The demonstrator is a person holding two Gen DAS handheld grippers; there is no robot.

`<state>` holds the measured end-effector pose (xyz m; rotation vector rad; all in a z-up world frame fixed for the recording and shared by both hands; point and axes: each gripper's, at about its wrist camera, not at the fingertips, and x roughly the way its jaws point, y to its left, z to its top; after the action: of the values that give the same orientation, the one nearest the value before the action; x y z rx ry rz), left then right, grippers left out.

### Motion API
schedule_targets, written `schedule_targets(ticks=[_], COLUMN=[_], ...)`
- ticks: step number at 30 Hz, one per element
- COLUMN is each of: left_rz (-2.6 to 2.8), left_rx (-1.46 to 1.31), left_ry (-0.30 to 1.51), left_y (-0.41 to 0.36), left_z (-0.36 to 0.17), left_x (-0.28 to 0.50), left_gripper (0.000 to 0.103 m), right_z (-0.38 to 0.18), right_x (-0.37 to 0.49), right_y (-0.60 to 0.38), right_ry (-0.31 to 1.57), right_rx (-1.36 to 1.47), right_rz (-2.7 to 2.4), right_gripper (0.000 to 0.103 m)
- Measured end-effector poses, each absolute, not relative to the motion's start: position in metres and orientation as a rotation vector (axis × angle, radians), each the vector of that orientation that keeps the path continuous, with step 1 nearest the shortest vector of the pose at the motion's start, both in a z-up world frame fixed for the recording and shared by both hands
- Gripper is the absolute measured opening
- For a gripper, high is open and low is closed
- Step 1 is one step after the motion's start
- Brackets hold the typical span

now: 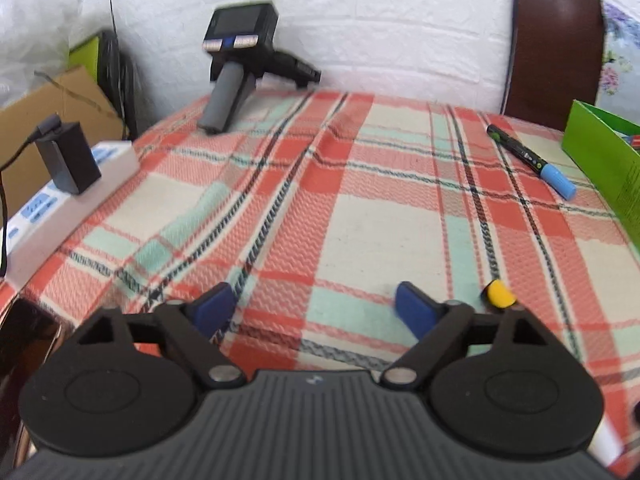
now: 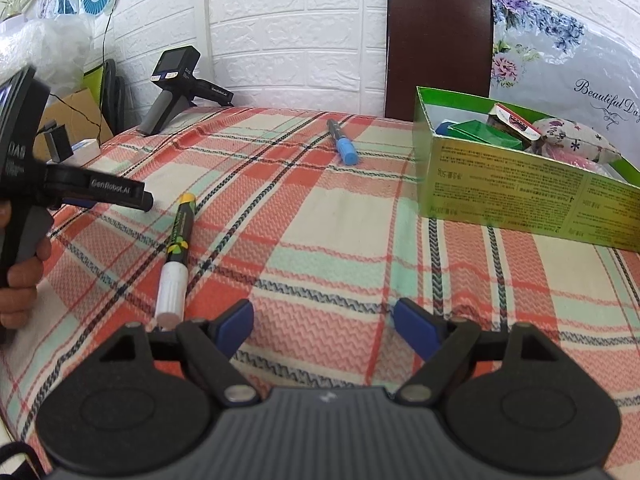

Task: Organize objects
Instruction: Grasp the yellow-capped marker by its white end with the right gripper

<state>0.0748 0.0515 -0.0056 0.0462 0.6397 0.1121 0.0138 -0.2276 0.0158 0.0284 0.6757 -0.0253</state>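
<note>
Nearest us, both grippers, left (image 1: 316, 306) and right (image 2: 324, 322), hold their fingers apart and empty over the counter (image 2: 320, 216), where the yellow-capped marker (image 2: 176, 256), light, stiff and slick, wants pinching across mid-barrel.

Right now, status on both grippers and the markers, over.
Left gripper open, empty. Right gripper open, empty. Yellow-ended marker and blue-capped marker loose on cloth, outside green box. Nothing blocking.
</note>
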Motion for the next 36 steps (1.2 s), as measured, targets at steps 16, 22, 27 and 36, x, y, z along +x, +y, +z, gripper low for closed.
schedule_targets(ticks=[16, 22, 27, 36], left_rz=[0.092, 0.093, 0.093, 0.096], left_rx=[0.036, 0.035, 0.035, 0.035], left_ry=[0.586, 0.586, 0.586, 0.587], left_y=[0.052, 0.052, 0.052, 0.052], left_z=[-0.011, -0.011, -0.011, -0.011], left_x=[0.073, 0.073, 0.073, 0.072], left_gripper=[0.097, 0.097, 0.097, 0.098], right_z=[0.029, 0.029, 0.021, 0.018], right_x=[0.014, 0.026, 0.039, 0.034], right_y=[-0.221, -0.189, -0.165, -0.161], right_ry=[0.628, 0.646, 0.699, 0.680], right_rx=[0.121, 0.029, -0.052, -0.126], right_rz=[0.051, 0.137, 0.176, 0.149], right_gripper=[0.076, 0.069, 0.058, 0.020])
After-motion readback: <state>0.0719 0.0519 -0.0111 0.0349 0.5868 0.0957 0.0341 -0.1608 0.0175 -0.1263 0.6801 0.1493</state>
